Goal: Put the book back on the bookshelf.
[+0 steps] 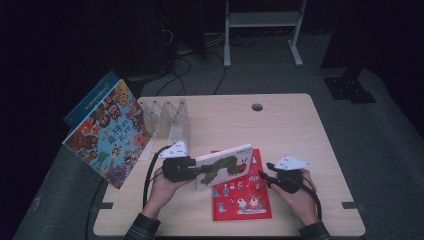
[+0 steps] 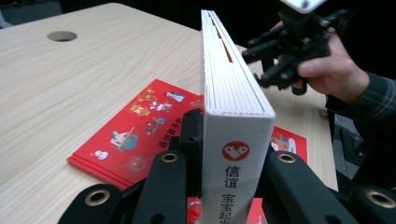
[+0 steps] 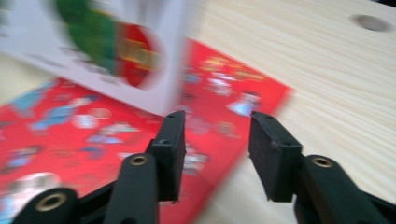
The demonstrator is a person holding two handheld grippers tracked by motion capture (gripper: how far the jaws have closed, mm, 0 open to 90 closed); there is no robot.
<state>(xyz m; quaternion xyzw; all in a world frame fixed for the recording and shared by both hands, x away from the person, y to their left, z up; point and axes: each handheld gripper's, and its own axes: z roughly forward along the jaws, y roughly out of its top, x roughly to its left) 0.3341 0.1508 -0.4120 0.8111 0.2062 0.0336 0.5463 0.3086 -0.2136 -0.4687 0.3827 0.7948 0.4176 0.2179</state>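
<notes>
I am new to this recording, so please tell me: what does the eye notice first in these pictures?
First, the white caterpillar book, held on edge above the table's near middle, clamped at its spine by the left gripper. Under it lies a flat red book, with the right gripper open beside it. At the left edge leans a big colourful picture book.

White book spine (image 2: 236, 172): red logo, then "信谊", "宝宝起" below, cut off at the frame edge. Leaning picture book (image 1: 107, 132) cover probably reads "最不孝的孔子", too blurry to confirm.
</notes>
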